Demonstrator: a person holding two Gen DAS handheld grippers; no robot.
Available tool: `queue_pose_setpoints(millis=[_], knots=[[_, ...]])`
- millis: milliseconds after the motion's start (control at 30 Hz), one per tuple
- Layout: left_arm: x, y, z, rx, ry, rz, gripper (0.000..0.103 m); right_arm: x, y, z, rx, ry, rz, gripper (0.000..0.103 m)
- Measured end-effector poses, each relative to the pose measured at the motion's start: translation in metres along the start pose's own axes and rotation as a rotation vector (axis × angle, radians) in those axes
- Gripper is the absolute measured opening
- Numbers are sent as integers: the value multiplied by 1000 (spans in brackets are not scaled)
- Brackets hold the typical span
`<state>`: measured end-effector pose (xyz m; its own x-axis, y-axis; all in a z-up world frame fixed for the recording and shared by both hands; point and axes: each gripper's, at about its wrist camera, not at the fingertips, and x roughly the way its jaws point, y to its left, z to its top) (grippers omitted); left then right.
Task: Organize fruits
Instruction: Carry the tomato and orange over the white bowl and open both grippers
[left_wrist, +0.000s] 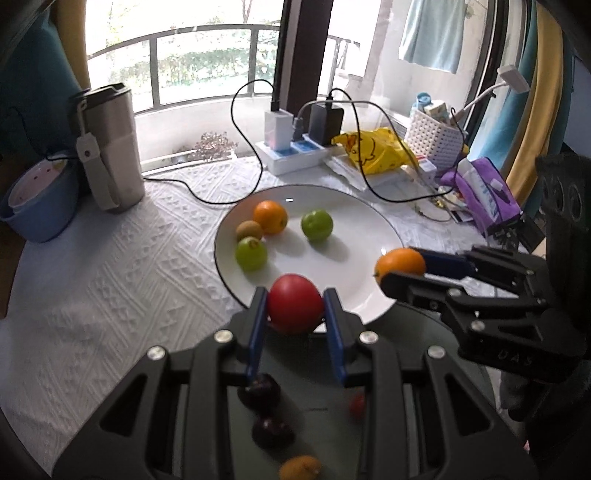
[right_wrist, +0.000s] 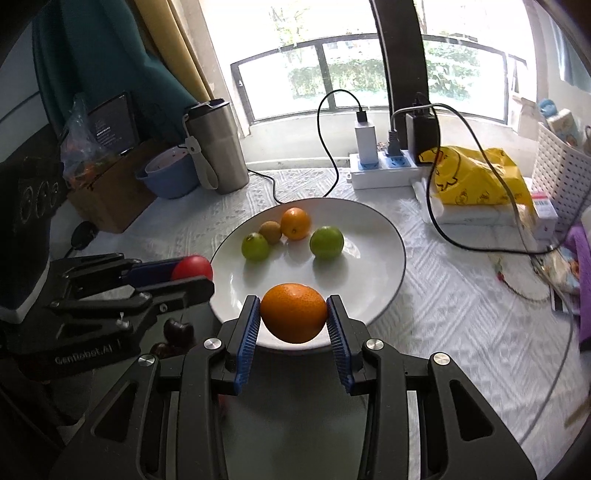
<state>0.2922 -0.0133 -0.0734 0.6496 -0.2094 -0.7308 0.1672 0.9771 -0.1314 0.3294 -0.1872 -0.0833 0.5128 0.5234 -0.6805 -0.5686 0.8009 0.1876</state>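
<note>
Left wrist view: left tongs (left_wrist: 295, 308) are clamped on a red fruit (left_wrist: 294, 307), one blue pad on each side, held right at the near rim of the white plate (left_wrist: 373, 221). On the plate so far: an orange (left_wrist: 270, 216), a brownish kiwi-looking one (left_wrist: 249, 230) and two green fruits (left_wrist: 251, 253) (left_wrist: 317, 225). The right tongs (left_wrist: 400, 266) come in from the right side gripping a second orange (left_wrist: 400, 263) over the plate's right edge. Below the fingers there's a dark tray (left_wrist: 321, 387) with a couple of dark plums (left_wrist: 259, 394) and another orange fruit (left_wrist: 301, 468) waiting.

Right wrist view: right tongs (right_wrist: 293, 313) pinch that second orange (right_wrist: 293, 312) snugly, just over the near rim of the plate (right_wrist: 384, 251). The left tongs (right_wrist: 192, 275) are off to the left with the red fruit (right_wrist: 192, 267), beside the plate's left edge.

Step in hand: looks like mid-transfer, both fruits carried from the tray to the plate, neither set down yet.

Next move: I'd guess lower each one onto bare plate, clear of the four already there, then ease the pads apart slowly so nothing rolls. Round fruit on a smooth plate will wander.

Tabletop: white textured cloth (right_wrist: 461, 317), cables (right_wrist: 332, 155) and clutter at the back, out of the way.
</note>
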Motion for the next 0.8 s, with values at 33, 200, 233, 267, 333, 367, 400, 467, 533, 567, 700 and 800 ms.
queue_pose_setpoints(millis=[33, 200, 233, 267, 333, 367, 400, 467, 533, 567, 700, 800], knots=[[3, 0, 2, 1, 2, -2, 31, 4, 0, 3, -4, 3, 1, 39], [14, 4, 10, 15, 11, -2, 31, 23, -5, 12, -11, 21, 5, 39], [16, 5, 13, 18, 14, -4, 31, 27, -6, 13, -8, 26, 5, 39], [19, 6, 14, 20, 16, -10, 31, 30, -8, 14, -2, 30, 5, 39], [24, 9, 17, 16, 22, -32, 31, 38, -9, 17, 10, 45, 3, 39], [29, 11, 18, 11, 32, -47, 31, 42, -8, 19, 8, 51, 3, 39], [31, 12, 19, 9, 36, -50, 31, 46, -6, 20, 5, 55, 3, 39], [35, 16, 22, 7, 39, -49, 31, 52, -5, 21, -1, 67, -8, 39], [35, 18, 25, 4, 36, -51, 31, 58, -7, 22, 0, 77, -14, 39], [36, 19, 26, 4, 34, -53, 31, 61, -8, 23, 5, 80, -14, 39], [42, 20, 30, 1, 43, -58, 31, 69, -9, 30, 7, 79, -31, 39], [48, 21, 31, -8, 51, -73, 31, 73, -12, 35, 3, 72, -66, 39]])
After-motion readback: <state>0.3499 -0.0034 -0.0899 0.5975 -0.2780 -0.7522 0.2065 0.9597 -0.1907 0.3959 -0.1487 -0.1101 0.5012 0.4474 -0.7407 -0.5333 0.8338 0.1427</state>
